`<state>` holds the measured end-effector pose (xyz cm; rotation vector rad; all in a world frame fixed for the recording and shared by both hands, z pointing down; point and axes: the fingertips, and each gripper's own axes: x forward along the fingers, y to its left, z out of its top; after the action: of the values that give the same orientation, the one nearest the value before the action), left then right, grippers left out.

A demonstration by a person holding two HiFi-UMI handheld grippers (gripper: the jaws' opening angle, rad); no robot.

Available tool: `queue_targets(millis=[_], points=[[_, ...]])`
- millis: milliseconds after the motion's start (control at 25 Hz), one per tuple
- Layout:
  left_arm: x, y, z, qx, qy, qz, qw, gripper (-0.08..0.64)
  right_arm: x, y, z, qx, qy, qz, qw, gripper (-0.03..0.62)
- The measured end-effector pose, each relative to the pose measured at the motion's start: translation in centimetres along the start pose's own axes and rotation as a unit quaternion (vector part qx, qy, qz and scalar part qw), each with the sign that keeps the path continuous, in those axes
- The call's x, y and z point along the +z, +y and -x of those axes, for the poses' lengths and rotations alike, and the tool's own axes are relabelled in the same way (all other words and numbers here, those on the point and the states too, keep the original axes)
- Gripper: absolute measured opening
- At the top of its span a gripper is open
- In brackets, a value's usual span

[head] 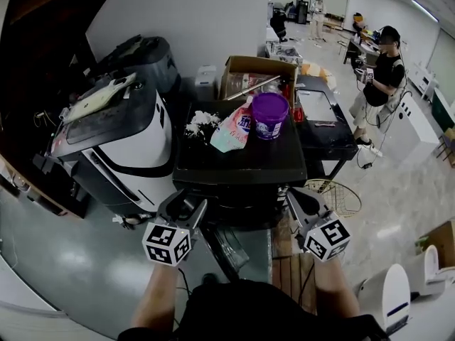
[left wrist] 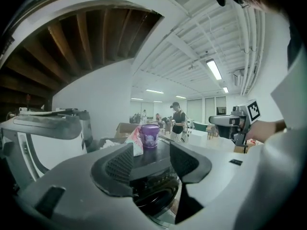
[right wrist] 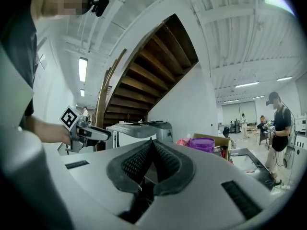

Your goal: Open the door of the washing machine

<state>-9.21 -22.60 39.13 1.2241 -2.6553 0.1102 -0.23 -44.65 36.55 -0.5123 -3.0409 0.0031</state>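
The washer [head: 242, 165] stands just ahead of the person, its front facing them. The door [left wrist: 154, 196] sits low on that front, under the dark top. Whether it is latched or ajar cannot be told.

The left tongs [left wrist: 151, 152] have their jaws apart with nothing between them. The right tongs [right wrist: 152, 145] are pressed together and empty. Both hover level with the washer's top edge, above the door.

Risks, as a judgement:
- The right tongs cannot take the handle until they part.
- A shallow bite on the rim would likely slip off.
- A hard tug could rock the washer and topple the tub [head: 270, 114] and bag [head: 233, 130] on top.

The door looks round, so it has no long axis. Its face points level toward the person.
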Motion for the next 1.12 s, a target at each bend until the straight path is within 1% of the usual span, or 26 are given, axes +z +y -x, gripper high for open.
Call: queue_targets(millis=[160,280,600,800,1120], points=[[1.4,1.1,0.1,0.002,-0.015,-0.004,0.9999,0.233,0.8,1.0,-0.2,0.006,-0.004,0.005,1.000,0.015],[1.8,1.5,0.2,0.001,-0.024,-0.004,0.9997,0.218,0.9,1.0,-0.1,-0.002,-0.007,0.002,1.000,0.015],[1.9,2.0,0.2,-0.003,-0.029,-0.005,0.9996,0.179,0.6,1.5,-0.4,-0.006,0.000,0.008,1.000,0.015],[2.0,2.4,0.4,-0.003,-0.031,-0.010,0.9995,0.164,0.2,1.7,-0.7,-0.008,0.002,-0.002,1.000,0.015],[2.0,3.3,0.5,0.002,-0.027,-0.008,0.9996,0.161,0.3,2.4,-1.4,0.002,-0.002,-0.004,1.000,0.015]])
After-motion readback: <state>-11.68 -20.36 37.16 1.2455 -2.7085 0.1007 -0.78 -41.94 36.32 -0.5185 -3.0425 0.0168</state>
